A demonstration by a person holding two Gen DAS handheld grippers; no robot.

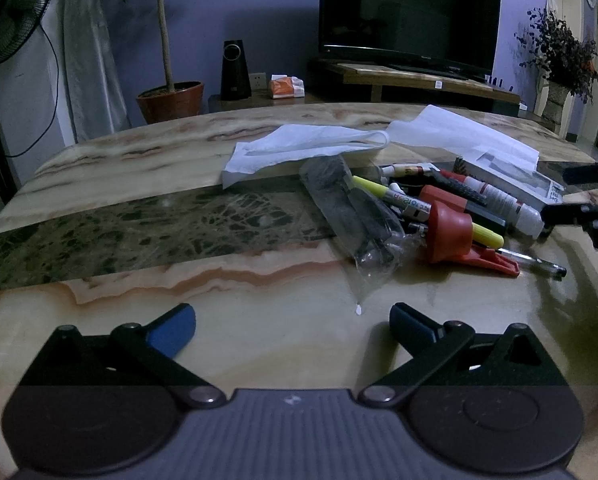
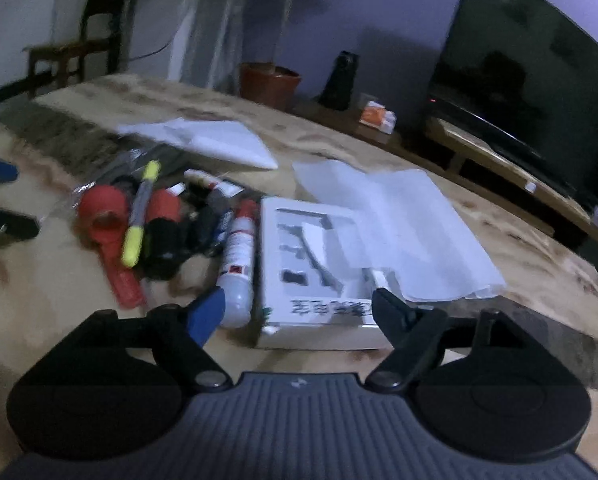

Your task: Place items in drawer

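A loose heap of small items lies on the marble worktop (image 1: 179,216): a clear plastic bag (image 1: 351,216) with dark contents stretches flat at the heap's edge, touching a yellow highlighter (image 1: 383,192) that leans across a red plastic piece (image 1: 449,232). Beside these lie a clear pen (image 1: 535,261) and a white tube with red markings (image 2: 239,264), on its side. Just beside the tube, a flat white box (image 2: 311,264) rests partly under thin white paper (image 2: 411,232)
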